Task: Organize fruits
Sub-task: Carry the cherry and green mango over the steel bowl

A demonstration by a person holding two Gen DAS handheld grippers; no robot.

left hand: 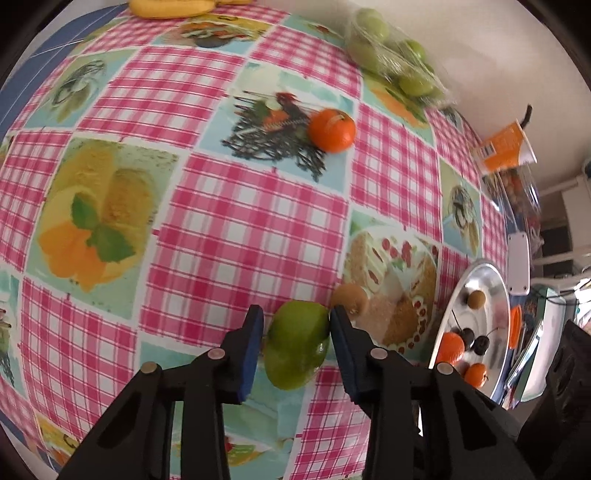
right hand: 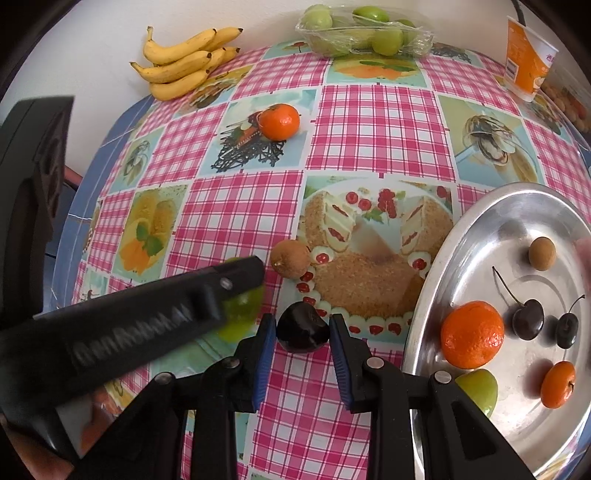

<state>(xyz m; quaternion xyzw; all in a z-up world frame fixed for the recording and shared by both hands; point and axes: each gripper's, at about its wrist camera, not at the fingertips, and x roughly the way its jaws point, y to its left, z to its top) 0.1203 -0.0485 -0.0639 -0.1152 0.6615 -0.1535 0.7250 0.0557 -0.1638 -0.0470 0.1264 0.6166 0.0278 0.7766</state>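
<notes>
Two grippers, one fruit each, on a checked tablecloth.
The left gripper [left hand: 295,332] pinches a green plum [left hand: 297,349]; just right of it, the right gripper [right hand: 303,328] pinches a dark cherry [right hand: 303,326]. A brown longan [right hand: 290,257] sits just beyond, a metal tray [right hand: 517,206] of fruit to the right, and a tangerine [right hand: 278,121] farther off.

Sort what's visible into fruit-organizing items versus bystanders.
Job: left gripper closed around green fruit; right gripper around dark cherry; brown fruit; tangerine; steel tray.
Lying about: bananas; packaged green fruits; orange cup.
</notes>
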